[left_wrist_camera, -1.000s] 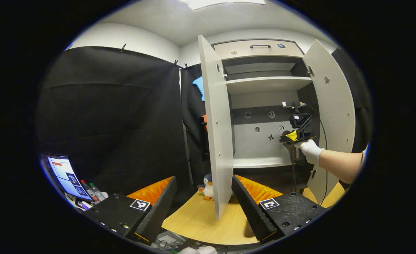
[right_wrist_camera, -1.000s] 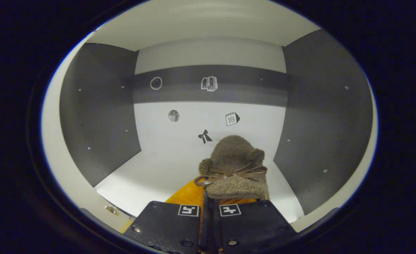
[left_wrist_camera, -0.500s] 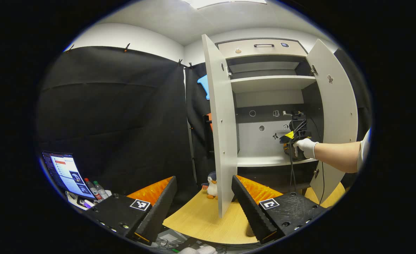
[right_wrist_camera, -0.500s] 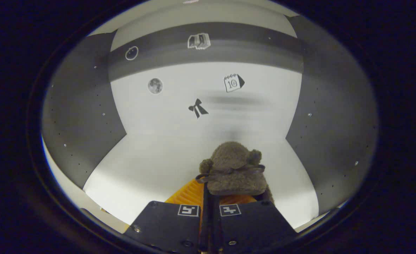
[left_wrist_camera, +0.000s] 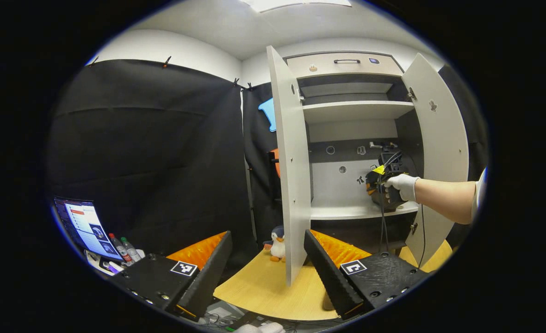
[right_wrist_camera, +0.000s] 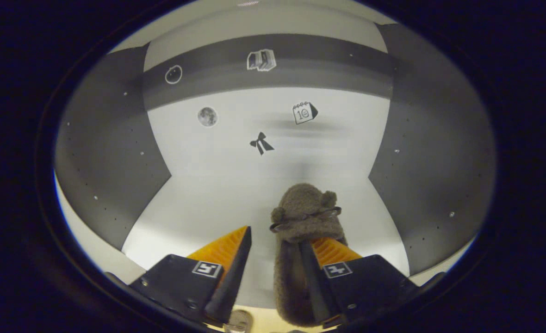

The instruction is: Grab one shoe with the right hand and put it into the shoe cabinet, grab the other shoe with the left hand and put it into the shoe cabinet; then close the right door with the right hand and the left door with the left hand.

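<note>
While one fuzzy brown shoe [right_wrist_camera: 303,217] lies on the shoe cabinet's lower shelf [right_wrist_camera: 199,208], the right gripper [right_wrist_camera: 275,259] stands spread around its heel. Both doors [left_wrist_camera: 294,162] hang open, and the left gripper [left_wrist_camera: 266,263] gapes, holding nothing.

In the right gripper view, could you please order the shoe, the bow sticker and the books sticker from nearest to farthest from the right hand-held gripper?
1. Shoe: on the shelf floor between the open fingers of the right hand-held gripper.
2. Bow sticker: low on the cabinet's back wall, centre.
3. Books sticker: higher up, on the dark band.
</note>
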`<state>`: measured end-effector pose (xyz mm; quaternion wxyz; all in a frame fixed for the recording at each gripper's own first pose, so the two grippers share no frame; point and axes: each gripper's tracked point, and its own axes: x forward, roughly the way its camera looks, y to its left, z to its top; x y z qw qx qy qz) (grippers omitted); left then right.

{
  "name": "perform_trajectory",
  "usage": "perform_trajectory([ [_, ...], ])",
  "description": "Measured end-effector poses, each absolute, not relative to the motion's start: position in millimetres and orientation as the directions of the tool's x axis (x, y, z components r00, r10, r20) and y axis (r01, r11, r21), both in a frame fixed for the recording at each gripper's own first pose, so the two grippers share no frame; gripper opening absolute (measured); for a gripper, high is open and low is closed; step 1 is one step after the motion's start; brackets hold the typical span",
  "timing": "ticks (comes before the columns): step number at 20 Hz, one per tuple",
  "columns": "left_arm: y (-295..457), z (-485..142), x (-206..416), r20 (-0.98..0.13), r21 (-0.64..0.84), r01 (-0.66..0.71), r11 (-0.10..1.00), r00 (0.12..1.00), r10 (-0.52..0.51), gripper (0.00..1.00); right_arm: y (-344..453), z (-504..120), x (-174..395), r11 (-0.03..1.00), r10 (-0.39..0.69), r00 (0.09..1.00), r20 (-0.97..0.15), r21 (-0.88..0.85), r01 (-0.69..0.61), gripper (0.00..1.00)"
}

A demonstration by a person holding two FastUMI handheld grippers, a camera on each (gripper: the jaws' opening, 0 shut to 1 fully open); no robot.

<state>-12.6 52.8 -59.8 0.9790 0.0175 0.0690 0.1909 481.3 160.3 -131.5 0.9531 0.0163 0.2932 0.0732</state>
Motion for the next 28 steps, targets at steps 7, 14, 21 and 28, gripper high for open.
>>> perform_trajectory([
  [7,57.5,-56.0,-12.9,-0.114,0.054,-0.329,0.943,0.936,0.333,0.96,157.2,-38.6,422.0,0.984,0.17,0.932,-0.319,0.007,-0.176,0.87],
  [14,54.0,-54.6,-8.5,-0.093,0.047,-0.255,0.966,0.962,0.258,0.96,141.9,30.5,316.1,0.981,0.196,0.975,-0.107,0.024,-0.195,1.0],
  [21,42.1,-56.0,1.1,-0.085,0.064,-0.166,0.984,0.982,0.171,0.96,101.7,-1.0,204.3,0.989,0.15,0.989,-0.017,0.006,-0.15,1.0],
  [28,16.0,-51.4,17.7,-0.042,0.102,-0.075,0.992,0.996,0.079,0.96,52.9,-68.7,114.1,0.996,0.093,0.996,0.01,-0.017,-0.092,1.0],
])
